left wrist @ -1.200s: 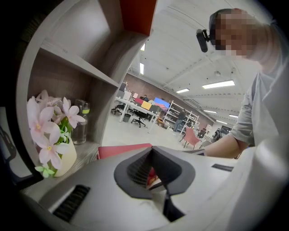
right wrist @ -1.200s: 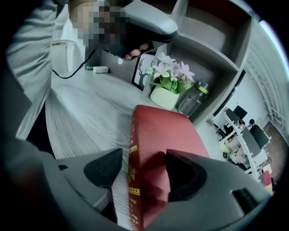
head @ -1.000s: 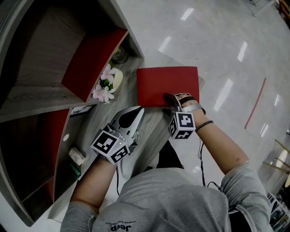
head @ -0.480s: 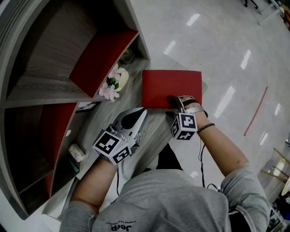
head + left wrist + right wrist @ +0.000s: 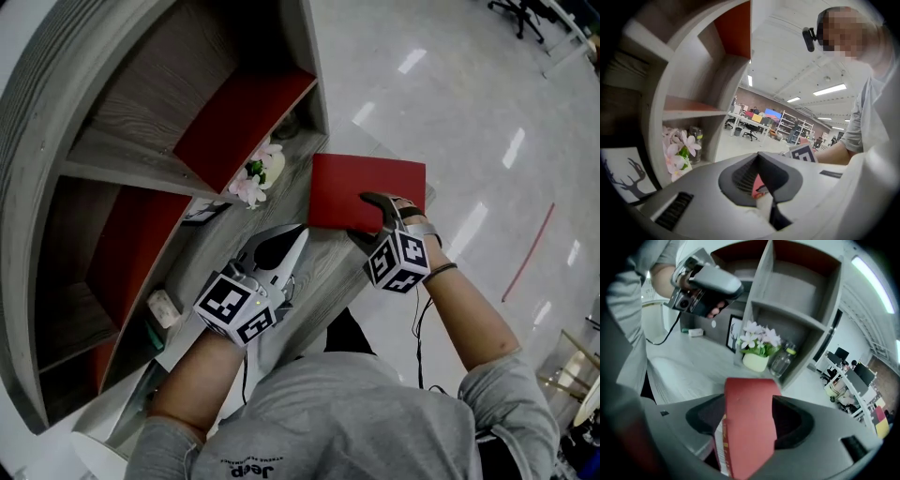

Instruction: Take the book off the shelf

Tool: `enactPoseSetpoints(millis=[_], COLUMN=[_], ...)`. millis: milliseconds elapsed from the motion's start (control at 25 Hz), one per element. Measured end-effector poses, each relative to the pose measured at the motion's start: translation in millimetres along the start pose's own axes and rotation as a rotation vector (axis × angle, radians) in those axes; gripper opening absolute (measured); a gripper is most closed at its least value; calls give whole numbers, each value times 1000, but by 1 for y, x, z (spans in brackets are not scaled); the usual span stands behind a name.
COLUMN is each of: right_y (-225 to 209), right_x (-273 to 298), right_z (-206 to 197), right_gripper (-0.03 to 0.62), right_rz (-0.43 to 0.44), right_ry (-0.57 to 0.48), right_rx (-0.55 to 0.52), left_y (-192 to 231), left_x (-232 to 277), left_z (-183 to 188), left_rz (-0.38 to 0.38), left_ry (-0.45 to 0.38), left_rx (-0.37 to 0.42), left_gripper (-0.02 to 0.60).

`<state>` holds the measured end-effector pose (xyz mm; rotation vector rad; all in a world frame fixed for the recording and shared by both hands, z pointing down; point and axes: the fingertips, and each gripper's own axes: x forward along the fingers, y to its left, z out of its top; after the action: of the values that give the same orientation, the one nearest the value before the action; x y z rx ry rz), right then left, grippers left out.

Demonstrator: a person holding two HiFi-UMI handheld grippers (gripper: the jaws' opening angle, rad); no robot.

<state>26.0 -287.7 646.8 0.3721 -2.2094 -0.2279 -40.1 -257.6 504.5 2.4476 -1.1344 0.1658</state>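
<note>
The red book (image 5: pixel 361 187) is off the shelf and lies flat at the end of the grey wooden worktop (image 5: pixel 314 272), cover up. Its near edge reaches into the right hand-held gripper (image 5: pixel 377 208). That gripper's jaws have just been opening and stand wide apart, with the book between them. In the right gripper view the book (image 5: pixel 750 423) sits askew in the gap. Its page edges are low on one side and dark space shows on either side, so the pads do not look to be pressing it.

The left hand-held gripper (image 5: pixel 289 242) hovers over the worktop just beside the right one, on the shelf side, pointing along the worktop. Its jaws are together with nothing caught in them, and only a sliver of red shows past their tips.

Ahead of both grippers, just past the book's far edge, pink flowers in a pale vase (image 5: pixel 255 183) stand at the foot of the curved shelf unit (image 5: pixel 122 141). A glass jar (image 5: pixel 780 363) stands next to the vase. A framed tree picture (image 5: pixel 623 176) leans on the left gripper's left.
</note>
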Motion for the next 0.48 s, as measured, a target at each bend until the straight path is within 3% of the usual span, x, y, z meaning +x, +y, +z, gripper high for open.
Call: enactPoseSetpoints(millis=[280, 480], right_y=[-33, -27], right_x=[-75, -117], right_z=[125, 229], right_gripper=[301, 246], right_rz=[-48, -10], right_ry=[-214, -373], right_rx=[20, -14], left_y=[-14, -21], left_x=[-80, -164], left_z=[75, 125], left_rz=[99, 218], left_ry=[-110, -214], left_rx=[50, 89], left_gripper=[28, 28])
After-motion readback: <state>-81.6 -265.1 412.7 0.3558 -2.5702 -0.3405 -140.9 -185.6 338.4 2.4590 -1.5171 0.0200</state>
